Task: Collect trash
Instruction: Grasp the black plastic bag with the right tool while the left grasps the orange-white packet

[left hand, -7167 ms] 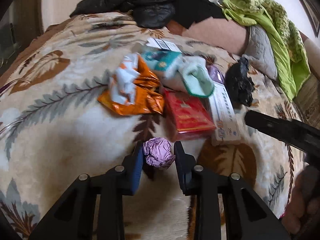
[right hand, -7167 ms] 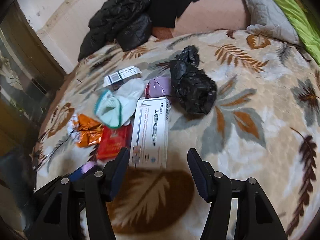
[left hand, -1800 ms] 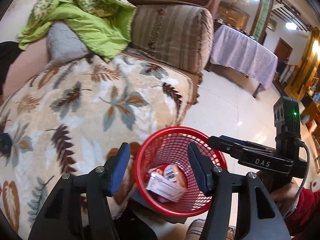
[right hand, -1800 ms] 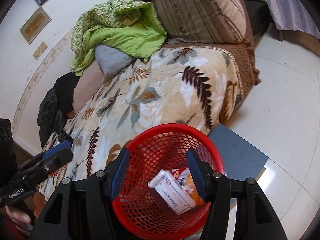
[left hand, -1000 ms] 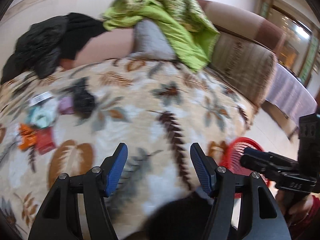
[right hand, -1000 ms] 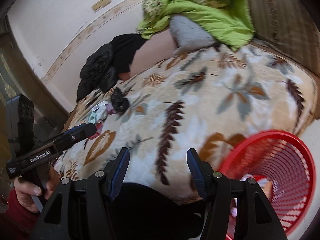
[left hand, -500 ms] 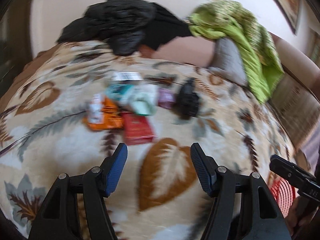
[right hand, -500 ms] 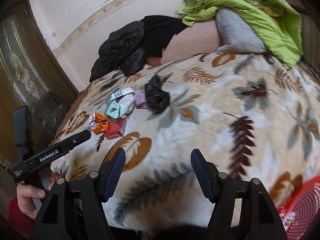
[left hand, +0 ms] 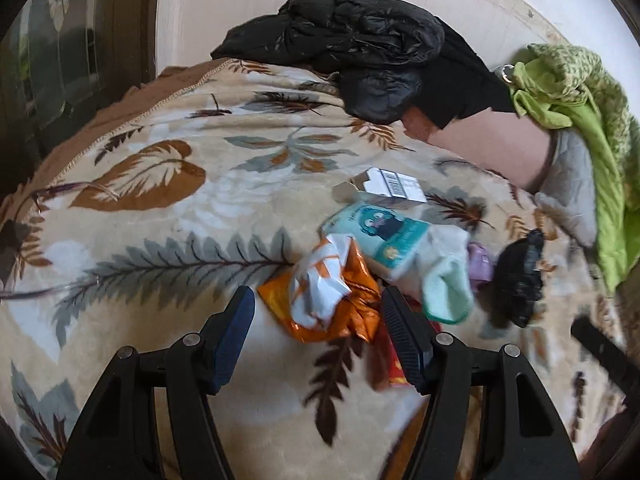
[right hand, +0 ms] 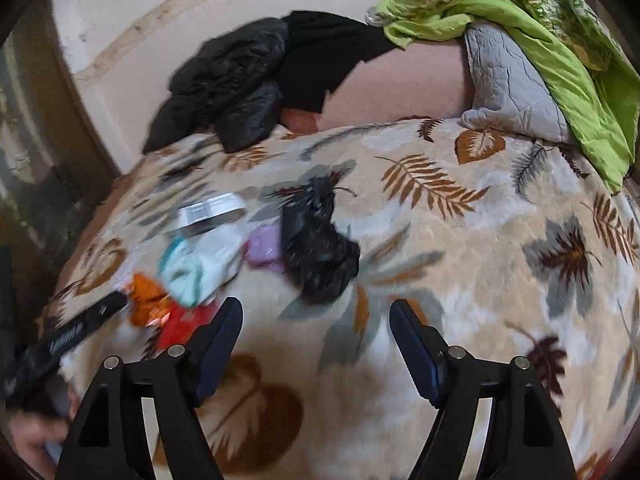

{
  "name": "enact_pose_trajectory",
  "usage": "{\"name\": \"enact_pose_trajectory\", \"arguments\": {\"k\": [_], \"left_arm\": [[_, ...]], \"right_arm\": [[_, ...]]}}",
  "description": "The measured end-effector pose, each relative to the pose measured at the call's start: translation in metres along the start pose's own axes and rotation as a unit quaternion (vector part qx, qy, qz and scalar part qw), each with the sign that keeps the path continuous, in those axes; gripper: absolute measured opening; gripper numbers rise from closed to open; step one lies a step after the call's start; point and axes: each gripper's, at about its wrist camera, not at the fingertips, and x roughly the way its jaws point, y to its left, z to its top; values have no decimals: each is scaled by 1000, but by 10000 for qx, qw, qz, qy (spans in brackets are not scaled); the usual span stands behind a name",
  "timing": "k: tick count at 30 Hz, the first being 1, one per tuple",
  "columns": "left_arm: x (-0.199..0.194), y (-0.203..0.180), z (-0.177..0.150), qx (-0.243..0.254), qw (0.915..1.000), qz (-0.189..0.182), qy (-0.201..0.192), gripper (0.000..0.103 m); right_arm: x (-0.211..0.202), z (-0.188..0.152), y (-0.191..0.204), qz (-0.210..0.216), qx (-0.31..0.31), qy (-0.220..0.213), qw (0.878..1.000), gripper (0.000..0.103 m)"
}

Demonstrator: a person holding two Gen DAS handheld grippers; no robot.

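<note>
Orange crumpled wrapper (left hand: pixel 332 300) sits just ahead of the left gripper (left hand: pixel 316 336), on the leaf-print blanket (left hand: pixel 168 240).
Left jaws parted, nothing between them. Right gripper (right hand: pixel 316 344) has just been opening, jaws wide and empty, black bag (right hand: pixel 316 248) ahead of it. Trash is clustered mid-blanket: white box (left hand: pixel 394 188), teal-and-white pack (left hand: pixel 404 248), purple wad (right hand: pixel 264 246), red packet (right hand: pixel 180 324). Bare blanket to the right in the right wrist view; blanket's brown hem (left hand: pixel 132 100) is far left, black jacket (left hand: pixel 360 40) behind.

Orange wrapper (left hand: pixel 332 300) (crinkled), leaf-patterned beige blanket (left hand: pixel 160 240)
</note>
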Motion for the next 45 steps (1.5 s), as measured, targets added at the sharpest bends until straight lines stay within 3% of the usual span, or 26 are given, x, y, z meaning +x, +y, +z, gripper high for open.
{"name": "enact_pose_trajectory", "arguments": {"k": [3, 12, 14, 16, 18, 20, 34, 45], "left_arm": [[9, 1, -3, 74, 9996, 229, -117, 65], [33, 0, 0, 249, 9996, 108, -24, 65], [36, -1, 1, 242, 9997, 59, -3, 64], [36, -2, 2, 277, 9996, 7, -45, 55], [35, -4, 2, 350, 9993, -53, -75, 41], [35, -6, 1, 417, 9991, -60, -87, 39], [18, -11, 0, 605, 9974, 36, -394, 36], [4, -21, 0, 942, 9927, 179, -735, 36]], "right_arm": [[22, 9, -3, -113, 139, 37, 9998, 80], [79, 17, -12, -298, 122, 218, 9992, 80], [79, 16, -10, -234, 76, 148, 9996, 66], [78, 13, -5, -181, -40, 153, 9997, 52], [74, 11, 0, -213, -132, 97, 9996, 46], [68, 7, 3, -208, -194, 29, 9996, 42], [23, -7, 19, -41, -301, -392, 9988, 39], [21, -13, 31, 32, -480, -387, 9981, 39]]}}
